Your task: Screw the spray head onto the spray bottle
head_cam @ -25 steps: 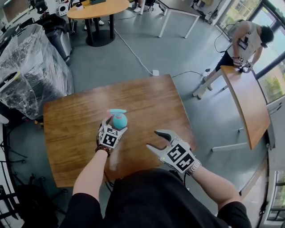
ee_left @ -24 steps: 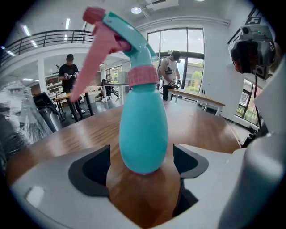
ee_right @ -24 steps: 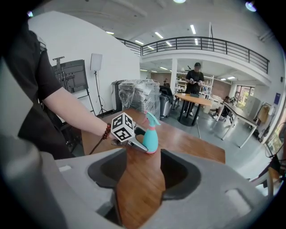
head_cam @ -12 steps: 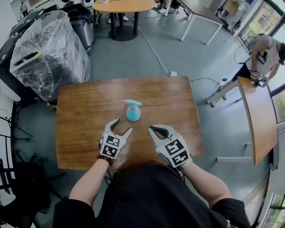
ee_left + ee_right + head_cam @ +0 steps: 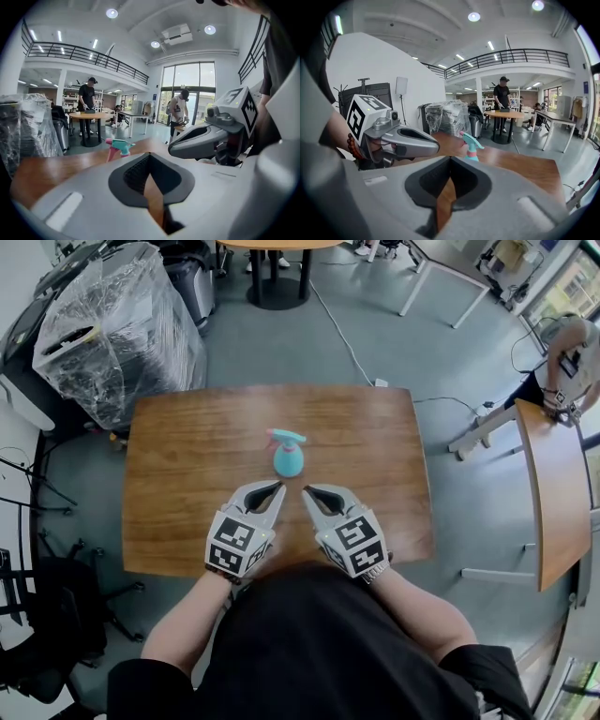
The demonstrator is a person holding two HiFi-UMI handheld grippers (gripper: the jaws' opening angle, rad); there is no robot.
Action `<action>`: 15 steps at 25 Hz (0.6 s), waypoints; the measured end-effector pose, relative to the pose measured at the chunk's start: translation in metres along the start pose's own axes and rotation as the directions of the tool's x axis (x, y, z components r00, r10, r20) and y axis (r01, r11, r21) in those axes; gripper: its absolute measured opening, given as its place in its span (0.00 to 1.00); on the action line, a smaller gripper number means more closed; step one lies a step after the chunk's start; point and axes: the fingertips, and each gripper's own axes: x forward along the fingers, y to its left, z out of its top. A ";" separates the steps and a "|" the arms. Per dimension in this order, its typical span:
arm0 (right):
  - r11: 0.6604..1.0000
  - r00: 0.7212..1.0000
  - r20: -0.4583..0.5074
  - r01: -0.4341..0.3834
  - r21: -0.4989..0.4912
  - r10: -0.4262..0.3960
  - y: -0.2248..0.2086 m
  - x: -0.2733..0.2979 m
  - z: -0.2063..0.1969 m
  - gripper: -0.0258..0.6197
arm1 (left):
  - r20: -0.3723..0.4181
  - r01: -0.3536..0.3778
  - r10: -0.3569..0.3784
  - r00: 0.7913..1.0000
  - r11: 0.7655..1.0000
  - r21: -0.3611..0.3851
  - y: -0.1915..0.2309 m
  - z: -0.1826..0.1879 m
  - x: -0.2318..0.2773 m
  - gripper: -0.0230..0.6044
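A grey floor (image 5: 281,343) lies round a brown wooden surface (image 5: 187,446), seen from the head view. A plastic-wrapped bulk (image 5: 122,329) stands off the surface's far left corner. A cable (image 5: 342,334) trails over the floor beyond it. A second wooden table (image 5: 548,493) stands at the right, with a person (image 5: 567,348) bent at its far end. The teal spray bottle (image 5: 288,462) stands upright near the middle of the surface, and the spray head (image 5: 284,438) with its pink trigger sits on top. The left claw (image 5: 277,487) and the right claw (image 5: 307,491) are side by side just on the near side of the bottle. Both point toward it and touch nothing. Both sets of jaws have just been closing and now stand together, with nothing caught between them.

In the left gripper view the room is tall and white, with a railed balcony and large windows. The left claw's (image 5: 149,157) jaws meet at their tips, and only bare wood shows past them. The spray head (image 5: 119,146) rises above the left jaw, apart from it. The right claw (image 5: 174,149) reaches in from the right.

The right gripper view shows the same hall, with a round table (image 5: 504,114) and a standing person (image 5: 502,97) behind it. The right claw's (image 5: 450,160) jaws are pressed together and empty. The spray bottle (image 5: 471,151) stands ahead on the surface, and the left claw (image 5: 436,147) comes in from the left.
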 end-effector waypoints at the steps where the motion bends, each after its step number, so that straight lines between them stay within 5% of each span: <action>1: 1.000 1.000 0.009 0.002 -0.001 -0.002 -0.001 0.000 0.001 0.03 | -0.001 0.002 -0.002 1.000 1.000 -0.006 -0.001 0.001 0.000 0.05; 15: 1.000 0.999 0.052 0.009 0.005 -0.009 -0.002 -0.009 0.003 0.03 | -0.019 -0.020 0.020 1.000 1.000 -0.007 -0.007 0.003 0.004 0.05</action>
